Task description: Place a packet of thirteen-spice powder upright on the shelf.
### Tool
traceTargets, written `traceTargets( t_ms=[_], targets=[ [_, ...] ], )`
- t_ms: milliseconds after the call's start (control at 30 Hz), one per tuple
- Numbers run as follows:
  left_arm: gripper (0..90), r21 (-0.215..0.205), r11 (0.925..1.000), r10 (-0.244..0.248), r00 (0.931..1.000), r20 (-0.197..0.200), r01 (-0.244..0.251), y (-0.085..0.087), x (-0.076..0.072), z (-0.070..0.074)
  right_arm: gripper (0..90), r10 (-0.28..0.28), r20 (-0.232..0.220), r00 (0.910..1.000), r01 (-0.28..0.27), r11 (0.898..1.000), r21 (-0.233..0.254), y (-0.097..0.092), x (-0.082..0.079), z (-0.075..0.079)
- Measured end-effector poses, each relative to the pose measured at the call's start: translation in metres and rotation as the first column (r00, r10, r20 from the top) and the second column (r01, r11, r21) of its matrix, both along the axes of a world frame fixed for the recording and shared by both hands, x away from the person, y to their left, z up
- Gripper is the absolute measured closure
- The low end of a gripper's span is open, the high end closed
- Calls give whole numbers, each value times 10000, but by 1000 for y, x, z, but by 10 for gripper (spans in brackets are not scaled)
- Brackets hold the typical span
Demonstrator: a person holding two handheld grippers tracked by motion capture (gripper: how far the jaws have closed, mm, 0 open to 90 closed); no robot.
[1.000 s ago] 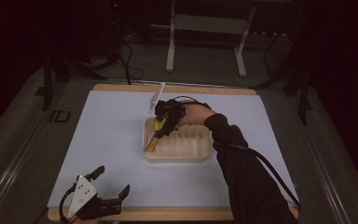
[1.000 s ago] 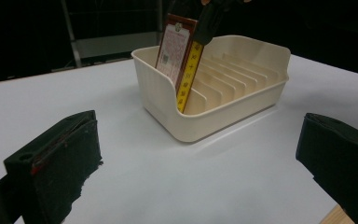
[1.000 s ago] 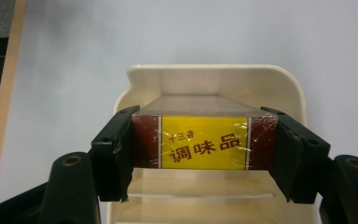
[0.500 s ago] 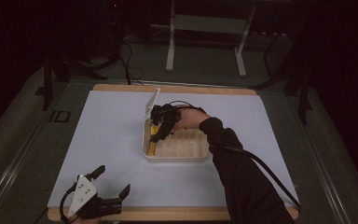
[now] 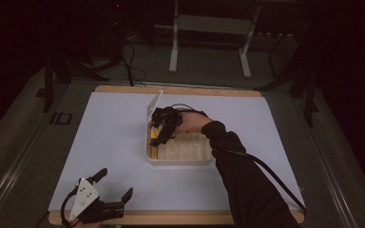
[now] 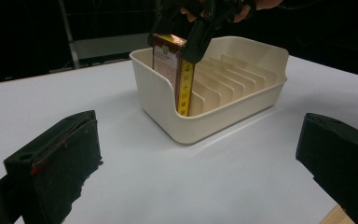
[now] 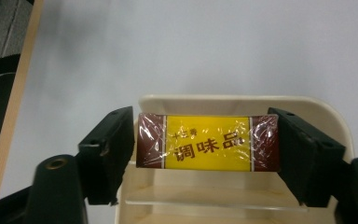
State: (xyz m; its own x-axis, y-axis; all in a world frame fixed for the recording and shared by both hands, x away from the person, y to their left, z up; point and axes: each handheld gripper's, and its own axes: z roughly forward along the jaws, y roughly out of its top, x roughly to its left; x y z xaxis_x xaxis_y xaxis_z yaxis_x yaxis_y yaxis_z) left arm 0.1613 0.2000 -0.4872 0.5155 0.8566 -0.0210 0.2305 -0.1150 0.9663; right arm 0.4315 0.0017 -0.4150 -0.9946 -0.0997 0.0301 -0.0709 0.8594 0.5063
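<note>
The right claw (image 5: 159, 135) is hanging over the near-left end of a cream rack (image 5: 190, 156) with divider slots, its jaws pointing down on either side of a small box (image 7: 207, 142) wrapped in clear film, brown at both ends with a yellow label. The jaws have just been opening; in the right gripper view the box is sitting between them, with a thin gap showing at the left pad, while the right pad is at the box's end and contact there cannot be told. The box is standing upright on its narrow edge in the rack's end slot, directly below this claw, against the end wall. The rack's dividers are running away to one side of the claw, all without contents as far as can be seen. A white card (image 5: 154, 105) is standing tilted on the counter (image 5: 114, 142) just beyond the claw. The person's dark sleeve (image 5: 240, 180) is crossing the counter's near right part.

The left claw (image 5: 105, 189) is resting at the counter's near edge, well apart from the rack, jaws spread wide and holding nothing; bare counter is lying between it and the rack.
</note>
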Motion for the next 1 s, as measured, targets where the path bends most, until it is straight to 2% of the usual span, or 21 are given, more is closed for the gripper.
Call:
traceTargets(
  t_ms=[233,433,700,900,1000],
  targets=[
    [0,20,10000,-11,10000,16,11,0,0,0,216,-125,196,9997,121,9997,204,-4,0,2],
    [0,27,10000,-16,10000,21,15,-1,0,0,209,-311,431,9986,302,9994,195,-10,-2,10],
    [0,61,10000,-4,10000,4,4,-1,0,0,209,-576,402,9975,558,9974,456,-24,-3,28],
    [0,58,10000,11,10000,-16,-11,-2,1,0,208,-822,480,9955,797,9955,511,-36,-2,33],
    [0,48,10000,-13,10000,-25,13,-2,1,0,156,-1140,393,9927,1119,9923,532,-44,-2,36]
  ],
)
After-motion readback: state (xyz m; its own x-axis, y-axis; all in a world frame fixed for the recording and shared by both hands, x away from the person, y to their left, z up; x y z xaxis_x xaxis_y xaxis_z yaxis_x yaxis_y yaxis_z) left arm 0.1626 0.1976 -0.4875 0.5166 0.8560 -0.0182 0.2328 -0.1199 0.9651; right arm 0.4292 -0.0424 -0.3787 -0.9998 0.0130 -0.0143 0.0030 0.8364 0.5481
